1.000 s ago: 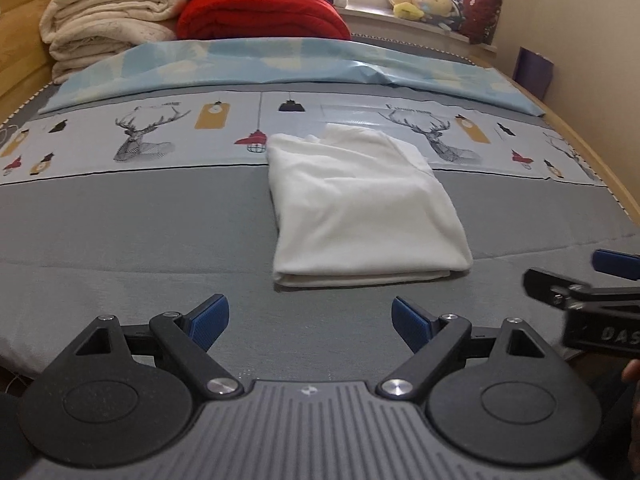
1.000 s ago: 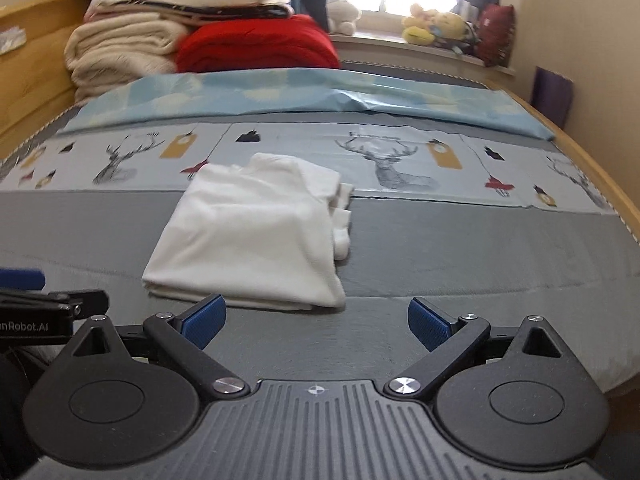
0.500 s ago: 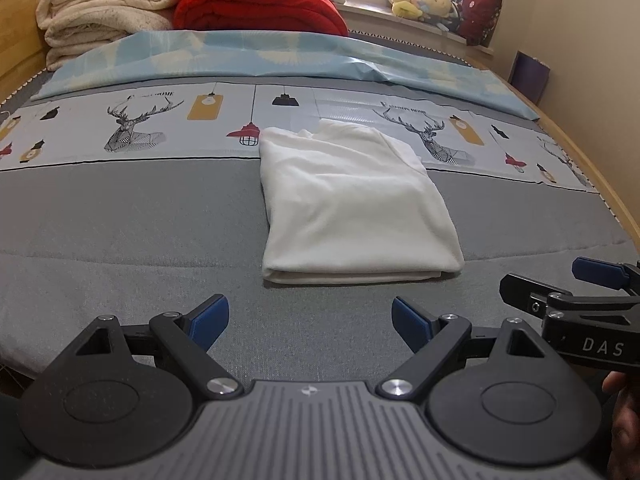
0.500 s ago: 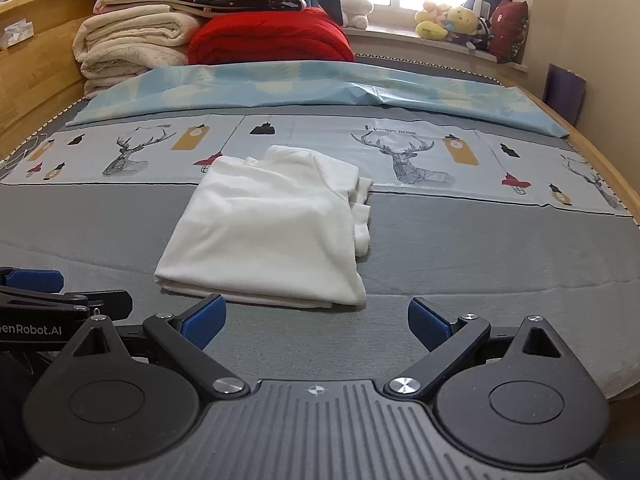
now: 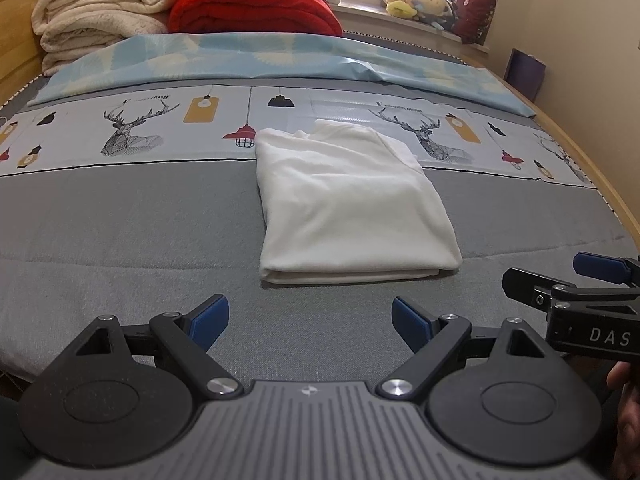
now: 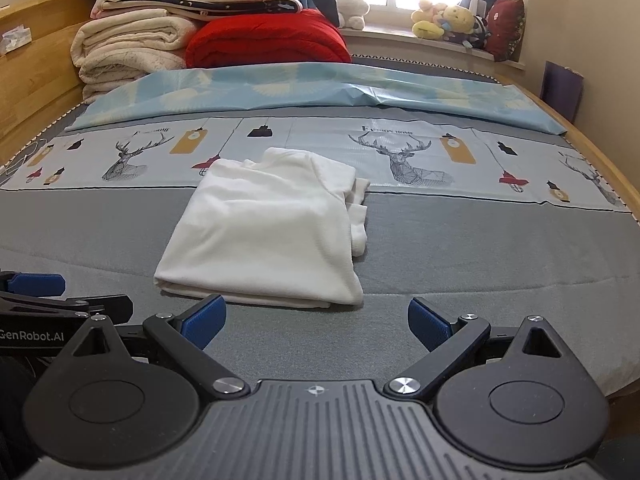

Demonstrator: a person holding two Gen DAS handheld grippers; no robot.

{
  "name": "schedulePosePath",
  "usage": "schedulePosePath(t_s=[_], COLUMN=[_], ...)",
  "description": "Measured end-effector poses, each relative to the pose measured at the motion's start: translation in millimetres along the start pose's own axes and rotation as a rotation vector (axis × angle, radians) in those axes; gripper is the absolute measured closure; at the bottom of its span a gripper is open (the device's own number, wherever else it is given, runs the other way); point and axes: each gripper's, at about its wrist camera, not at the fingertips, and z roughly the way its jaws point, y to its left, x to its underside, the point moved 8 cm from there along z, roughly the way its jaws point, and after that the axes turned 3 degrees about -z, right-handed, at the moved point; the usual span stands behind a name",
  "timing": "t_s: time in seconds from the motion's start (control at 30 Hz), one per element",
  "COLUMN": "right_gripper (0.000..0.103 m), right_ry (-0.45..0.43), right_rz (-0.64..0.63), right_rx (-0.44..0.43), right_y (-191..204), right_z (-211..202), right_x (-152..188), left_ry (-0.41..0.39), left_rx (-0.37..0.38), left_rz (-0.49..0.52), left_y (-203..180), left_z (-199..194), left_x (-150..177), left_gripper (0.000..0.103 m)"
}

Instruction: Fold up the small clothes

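Observation:
A white garment (image 5: 348,204) lies folded into a neat rectangle on the grey part of the bed (image 5: 120,232), its folded edge facing me. In the right wrist view the same white garment (image 6: 268,232) shows a sleeve bunched along its right side. My left gripper (image 5: 310,318) hovers open just short of the near edge, nothing between its blue pads. My right gripper (image 6: 316,322) is open too, close to the garment's near right corner and apart from it. Each gripper shows at the edge of the other's view.
A printed deer-pattern sheet (image 5: 140,128) and a light blue cover (image 5: 260,56) lie beyond the garment. Folded cream blankets (image 6: 128,52) and a red blanket (image 6: 264,40) are stacked at the headboard. Plush toys (image 6: 448,20) line the windowsill. A wooden bed rail (image 5: 592,168) runs along the right.
Both grippers have drawn back slightly and tilted, so the garment sits a bit lower and farther in view. The garment itself has not moved, and both grippers stay open.

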Motion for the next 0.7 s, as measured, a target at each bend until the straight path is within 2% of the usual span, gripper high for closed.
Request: schedulePosePath(t_s=[0.7], right_gripper=[0.006], right_ry=[0.003], right_rz=[-0.005], right_rx=[-0.002], right_y=[0.9], right_z=[0.2], right_x=[0.7], left_ry=[-0.004], left_rx=[0.003], left_rz=[0.008], left_y=[-2.8], left_z=[-0.5], left_x=[0.1], left_gripper=[0.011])
